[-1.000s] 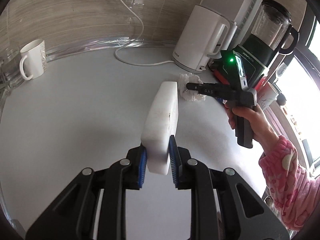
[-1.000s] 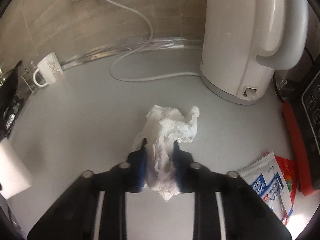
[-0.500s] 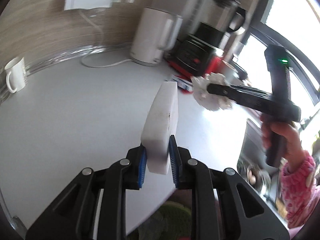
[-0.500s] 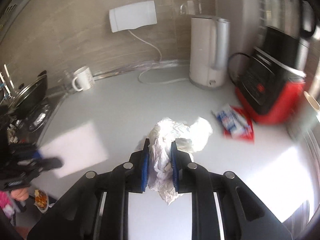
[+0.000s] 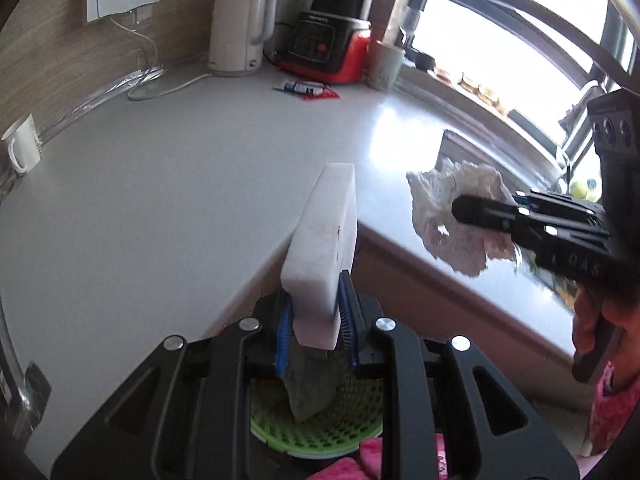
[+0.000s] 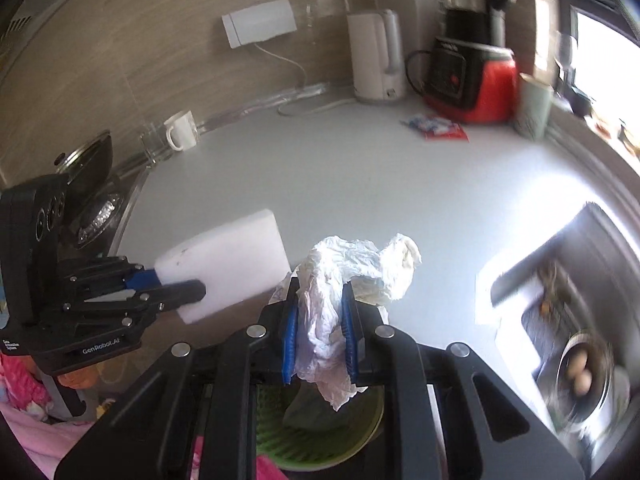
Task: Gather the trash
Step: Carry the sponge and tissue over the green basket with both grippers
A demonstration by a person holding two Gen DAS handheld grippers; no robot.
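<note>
My left gripper [image 5: 316,318] is shut on a white foam block [image 5: 326,236], held on edge past the counter's front edge. The block [image 6: 228,264] and the left gripper [image 6: 176,286] also show at the left of the right wrist view. My right gripper [image 6: 318,336] is shut on a crumpled white tissue [image 6: 352,268]; the tissue [image 5: 456,216] and the right gripper [image 5: 476,210] hang at the right of the left wrist view. Below both grippers stands a green mesh bin [image 5: 320,430], with something grey inside it. A red and blue wrapper [image 5: 308,89] lies on the counter.
A grey countertop [image 5: 160,184] carries a white kettle [image 5: 238,32] with its cord, a red and black appliance [image 5: 326,50], a pale cup [image 5: 386,66] and a white mug [image 5: 22,148]. A sink [image 6: 576,344] with a bowl of eggs sits at right, a hob with a pan [image 6: 86,172] at left.
Both grippers have pulled back from the counter's rear to its front edge, each still holding its item. The green bin has come into view beneath them.
</note>
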